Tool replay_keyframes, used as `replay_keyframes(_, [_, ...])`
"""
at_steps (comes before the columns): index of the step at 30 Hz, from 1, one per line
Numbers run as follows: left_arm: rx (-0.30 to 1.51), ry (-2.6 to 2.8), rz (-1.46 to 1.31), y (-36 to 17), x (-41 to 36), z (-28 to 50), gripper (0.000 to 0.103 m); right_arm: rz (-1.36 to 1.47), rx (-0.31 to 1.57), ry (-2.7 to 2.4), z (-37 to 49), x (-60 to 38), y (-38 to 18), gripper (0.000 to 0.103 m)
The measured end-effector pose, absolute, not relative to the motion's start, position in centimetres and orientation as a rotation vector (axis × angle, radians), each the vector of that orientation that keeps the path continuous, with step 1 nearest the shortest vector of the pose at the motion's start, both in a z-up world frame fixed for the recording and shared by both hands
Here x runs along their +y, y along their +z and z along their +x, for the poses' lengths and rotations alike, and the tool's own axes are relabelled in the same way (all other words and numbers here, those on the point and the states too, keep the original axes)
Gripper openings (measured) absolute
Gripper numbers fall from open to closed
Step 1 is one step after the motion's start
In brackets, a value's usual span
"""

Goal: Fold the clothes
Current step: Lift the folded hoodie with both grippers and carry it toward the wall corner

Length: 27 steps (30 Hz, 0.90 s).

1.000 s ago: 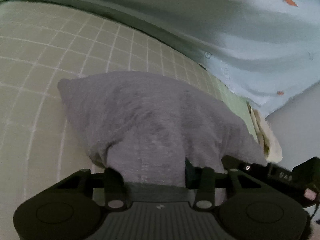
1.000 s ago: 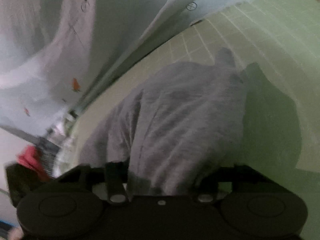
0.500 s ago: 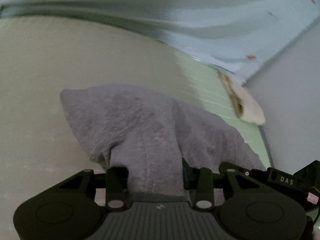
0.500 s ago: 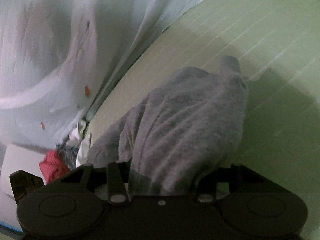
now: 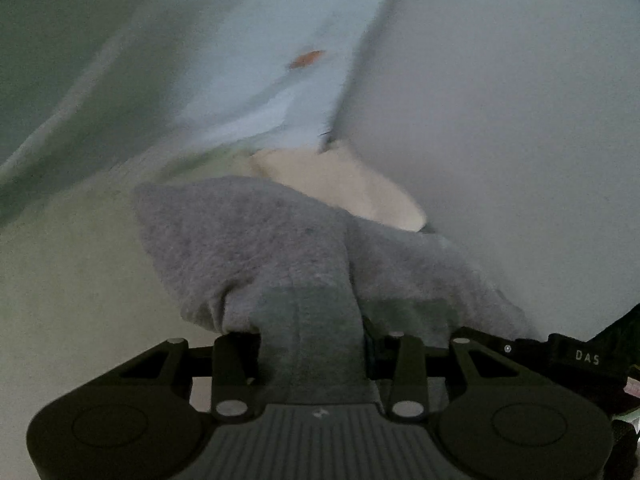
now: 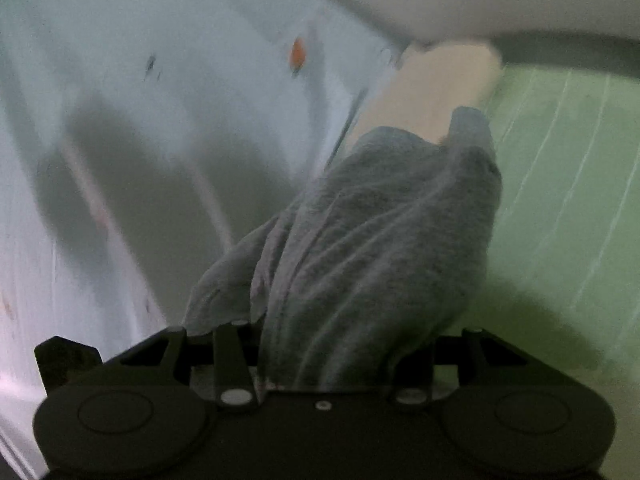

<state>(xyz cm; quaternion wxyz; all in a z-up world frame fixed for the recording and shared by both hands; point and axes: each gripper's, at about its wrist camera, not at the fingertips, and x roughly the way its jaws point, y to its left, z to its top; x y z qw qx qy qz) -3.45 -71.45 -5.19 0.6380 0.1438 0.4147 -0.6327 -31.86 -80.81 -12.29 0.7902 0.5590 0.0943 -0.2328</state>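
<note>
A: Left wrist view. The grey garment (image 5: 256, 248) is a soft, fleecy knit with a nubby surface; it bunches into a rounded hump and narrows to a thick band that passes between the fingers of the left tongs (image 5: 312, 344), which are clenched on it.

B: Right wrist view. The same grey garment (image 6: 384, 220), here ridged with long parallel creases, rises to a small blunt peak at the far end. The right tongs (image 6: 324, 356) grasp its near end, the cloth filling the gap between the black fingers.

A: So the garment hangs between both tongs, lifted above the surface.

B: The surface: a pale green mat (image 6: 560, 168) ruled with thin white lines, matt in finish, with the garment's shadow on it. In the left view the mat (image 5: 80, 280) is blurred and its lines cannot be made out.

A: Behind: a light blue sheet (image 5: 256, 64), smooth and softly folded, printed with small orange marks (image 5: 306, 58). The right view shows the same sheet (image 6: 180, 80) in broad creases.

B: Cream cloth (image 6: 436, 84), flat and oblong, lies at the far edge of the mat beside the sheet; in the left view this cream cloth (image 5: 344, 180) lies just beyond the garment. A plain whitish wall (image 5: 500, 120) closes the scene.
</note>
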Motion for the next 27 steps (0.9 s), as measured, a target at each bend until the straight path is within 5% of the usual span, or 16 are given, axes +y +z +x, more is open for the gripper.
replay_keyframes(8, [0.75, -1.673, 0.447, -1.3, -87.2, -2.3, 0.041, 1.139, -0.011, -0.617, -31.4, -89.2, -10.5, 0.047])
replay_keyframes(10, [0.657, -1.669, 0.464, -1.3, -91.1, -1.9, 0.051, 1.116, -0.029, -0.648, -30.6, -91.1, -11.0, 0.048])
replay_keyframes(12, [0.556, -1.594, 0.464, -2.5, -94.0, -1.4, 0.088, 1.136, 0.007, -0.692, -29.3, -93.3, -13.0, 0.054])
replay_keyframes(13, [0.508, -1.54, 0.463, -3.4, -95.4, -1.2, 0.095, 1.145, 0.025, -0.714, -28.7, -94.3, -14.0, 0.061])
replay_keyframes(17, [0.607, -1.376, 0.455, -9.0, -97.9, 0.3, 0.096, 1.102, 0.242, -0.858, -25.6, -95.9, -18.1, 0.073])
replay_keyframes(19, [0.703, -1.326, 0.468, -11.9, -97.7, 0.9, 0.096, 1.093, 0.27, -0.883, -25.3, -95.4, -19.2, 0.089])
replay_keyframes(22, [0.777, -1.27, 0.514, -15.2, -96.5, 1.1, 0.096, 1.088, 0.301, -0.888, -25.2, -95.1, -19.8, 0.099])
replay_keyframes(27, [0.836, -1.228, 0.424, -15.9, -93.4, 1.3, 0.101, 1.023, 0.367, -0.906, -24.8, -95.0, -19.5, 0.103])
